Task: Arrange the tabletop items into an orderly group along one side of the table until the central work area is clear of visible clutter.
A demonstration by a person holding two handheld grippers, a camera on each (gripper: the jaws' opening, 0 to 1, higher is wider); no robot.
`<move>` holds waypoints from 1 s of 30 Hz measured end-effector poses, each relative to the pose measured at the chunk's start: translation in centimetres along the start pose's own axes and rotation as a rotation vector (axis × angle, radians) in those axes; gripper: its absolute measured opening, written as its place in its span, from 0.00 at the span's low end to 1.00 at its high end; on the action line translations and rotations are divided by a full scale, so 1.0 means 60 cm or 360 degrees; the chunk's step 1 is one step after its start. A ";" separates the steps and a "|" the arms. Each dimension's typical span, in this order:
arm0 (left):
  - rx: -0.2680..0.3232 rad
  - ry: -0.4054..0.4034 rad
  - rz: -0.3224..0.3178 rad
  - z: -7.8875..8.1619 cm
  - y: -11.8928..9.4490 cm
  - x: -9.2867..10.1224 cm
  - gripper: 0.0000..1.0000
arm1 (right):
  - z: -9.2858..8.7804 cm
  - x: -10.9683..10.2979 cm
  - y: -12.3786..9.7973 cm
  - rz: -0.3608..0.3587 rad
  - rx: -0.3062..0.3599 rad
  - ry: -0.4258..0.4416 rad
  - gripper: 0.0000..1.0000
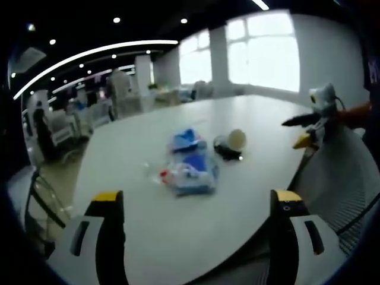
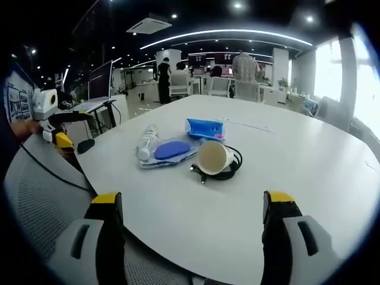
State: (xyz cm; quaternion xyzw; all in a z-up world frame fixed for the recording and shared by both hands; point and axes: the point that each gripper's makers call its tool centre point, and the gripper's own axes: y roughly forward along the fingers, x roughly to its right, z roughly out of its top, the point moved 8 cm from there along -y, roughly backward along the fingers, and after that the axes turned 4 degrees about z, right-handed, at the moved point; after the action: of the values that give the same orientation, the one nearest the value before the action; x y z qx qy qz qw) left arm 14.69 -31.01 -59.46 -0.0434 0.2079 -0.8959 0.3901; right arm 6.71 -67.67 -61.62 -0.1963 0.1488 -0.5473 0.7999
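Note:
A small cluster lies mid-table on the white table [image 2: 309,172]. It holds a flat blue packet [image 2: 205,128], a clear bottle [image 2: 147,142] beside a blue item in a clear wrapper [image 2: 172,149], a paper cup [image 2: 212,157] tipped on its side, and a black cable [image 2: 230,168] under the cup. The left gripper view has the same packet [image 1: 189,141], wrapper [image 1: 193,172], cup [image 1: 237,139] and cable [image 1: 225,152]. My left gripper [image 1: 198,197] and right gripper [image 2: 192,199] are both open, short of the cluster, with nothing between the jaws. They face it from different sides of the table.
Mesh chair backs stand at the table edge [image 2: 41,196] [image 1: 347,172]. The other gripper shows at each view's side: the right one [image 1: 312,124], the left one [image 2: 56,122]. A monitor [image 2: 100,80], more chairs and people [image 2: 244,65] are farther back.

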 end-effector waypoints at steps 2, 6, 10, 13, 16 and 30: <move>-0.0014 0.0037 0.0004 0.005 0.007 -0.009 1.00 | 0.000 -0.001 0.000 0.0005 -0.0003 -0.0010 0.98; -0.0063 0.0142 -0.0035 0.011 0.015 -0.012 1.00 | 0.002 -0.001 0.000 0.0005 0.0007 -0.0015 0.98; -0.0081 0.0172 -0.0068 0.019 0.025 -0.019 1.00 | 0.003 0.001 0.000 -0.0004 0.0023 -0.0007 0.98; -0.0086 0.0207 -0.0082 0.023 0.034 -0.024 1.00 | 0.002 0.001 0.000 0.0000 0.0010 0.0002 0.98; -0.0105 0.0254 -0.0111 0.030 0.042 -0.027 1.00 | 0.005 0.003 0.000 -0.0017 0.0034 -0.0019 0.98; -0.0221 0.0496 -0.0316 0.038 0.087 -0.037 0.98 | 0.003 0.002 0.001 -0.0014 0.0010 -0.0022 0.98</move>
State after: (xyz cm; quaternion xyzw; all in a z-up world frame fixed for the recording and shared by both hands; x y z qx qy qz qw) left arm 20.34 -33.34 -59.31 0.0486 0.3219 -0.9094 0.2590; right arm 6.88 -67.72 -61.51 -0.1983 0.1406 -0.5499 0.7991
